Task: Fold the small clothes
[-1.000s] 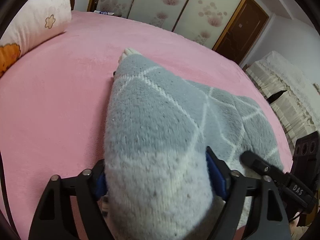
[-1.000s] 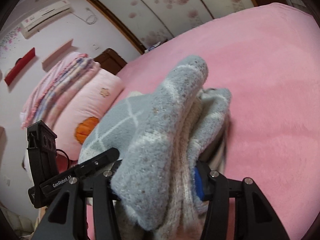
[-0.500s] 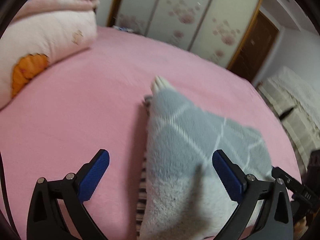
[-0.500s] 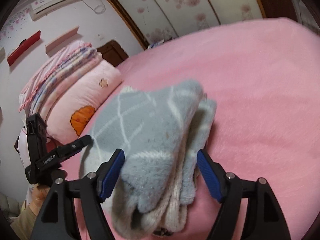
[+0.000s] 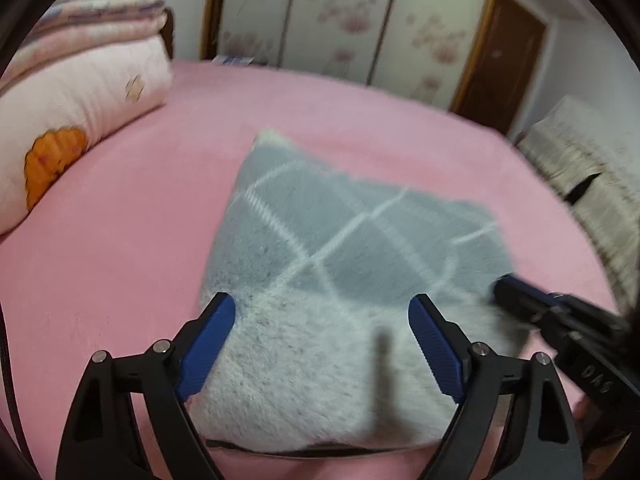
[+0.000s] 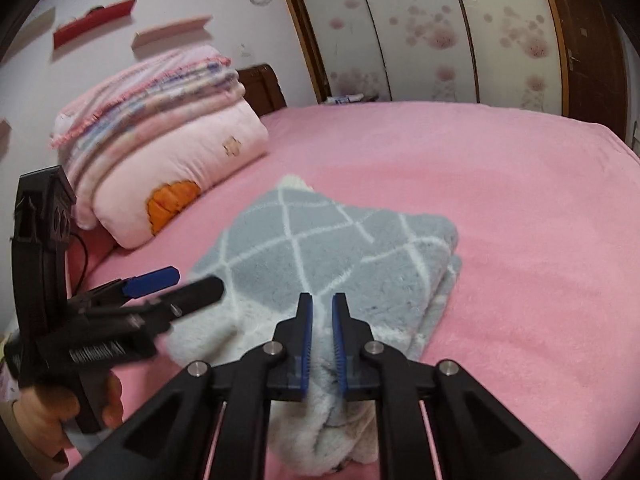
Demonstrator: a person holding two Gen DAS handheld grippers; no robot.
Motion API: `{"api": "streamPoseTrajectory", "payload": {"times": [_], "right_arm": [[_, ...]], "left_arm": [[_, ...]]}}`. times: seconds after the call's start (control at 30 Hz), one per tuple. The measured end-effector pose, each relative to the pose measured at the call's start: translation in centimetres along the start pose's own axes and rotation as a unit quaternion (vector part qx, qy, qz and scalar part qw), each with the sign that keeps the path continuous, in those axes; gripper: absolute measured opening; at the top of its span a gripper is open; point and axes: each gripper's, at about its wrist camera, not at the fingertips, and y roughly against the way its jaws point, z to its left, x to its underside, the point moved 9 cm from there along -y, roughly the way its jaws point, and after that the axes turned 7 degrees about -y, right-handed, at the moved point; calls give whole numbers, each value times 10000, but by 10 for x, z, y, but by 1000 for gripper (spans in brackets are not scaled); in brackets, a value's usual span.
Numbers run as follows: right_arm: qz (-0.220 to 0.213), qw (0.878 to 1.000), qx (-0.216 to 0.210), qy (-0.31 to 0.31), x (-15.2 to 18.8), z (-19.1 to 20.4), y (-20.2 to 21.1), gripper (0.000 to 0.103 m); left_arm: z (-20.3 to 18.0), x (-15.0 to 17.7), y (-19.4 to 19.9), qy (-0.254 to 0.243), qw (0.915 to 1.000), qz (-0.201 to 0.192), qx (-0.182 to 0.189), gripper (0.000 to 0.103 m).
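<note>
A fluffy grey garment (image 5: 340,240) with white diamond lines and a white hem lies folded on the pink bed (image 5: 120,220). My left gripper (image 5: 320,344) hovers over its white near end, jaws wide and closing, the cloth below them and untouched by the pads. In the right wrist view the garment (image 6: 320,240) lies ahead of my right gripper (image 6: 322,340), whose jaws are closing and almost together, with no cloth pinched. The left gripper (image 6: 180,286) shows at the garment's left edge, in a person's hand (image 6: 48,412). The right gripper (image 5: 508,292) is blurred at the garment's right corner.
A pink pillow (image 6: 180,168) with an orange patch lies at the bed's left end under folded striped blankets (image 6: 140,92). Flowered wardrobe doors (image 6: 440,40) stand behind the bed (image 6: 520,200). Cream-covered furniture (image 5: 580,168) sits off the right side.
Both grippers let go of the garment and drew back and up. It now lies flat and folded. The right jaws opened, then came nearly together; the left jaws stay wide.
</note>
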Motion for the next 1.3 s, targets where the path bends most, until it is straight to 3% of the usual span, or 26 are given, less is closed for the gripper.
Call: {"api": "streamPoseTrajectory", "payload": {"times": [0.1,0.17,0.23,0.43,0.47,0.53,0.63,0.87,1.0,1.13,1.3], "right_arm": [[247,9995,124,-182,8,-20,-17,4],[313,9992,169,-204,11,-27,-20,4],[345,9991,101,-228,10,-26,-18,4],[35,9998,103,-161,3,-12,29,12],[0,9998,118,-168,3,-10,38,14],[-59,9995,243,-198,2,-8,61,32],[-155,9989,390,-226,3,-8,99,44],[-205,9968,607,-488,20,-22,196,47],[-275,9951,793,-522,36,-30,254,54],[-344,9934,939,-565,51,-35,299,64],[-514,9914,1068,-563,78,-40,351,68]], "left_arm": [[17,7,-18,133,9991,258,-295,88],[25,15,-30,466,9977,490,-43,89],[27,16,-28,645,9968,474,4,90],[5,13,4,237,9975,386,-541,92],[-2,11,15,138,9969,351,-684,94],[-16,6,39,-30,9965,230,-806,97],[-43,3,82,-226,9966,10,-793,101],[-116,18,191,-543,9957,-312,-678,102],[-156,39,242,-731,9945,-450,-607,102],[-190,63,280,-709,9959,-436,-367,102],[-225,91,317,-772,9958,-454,-170,102]]}}
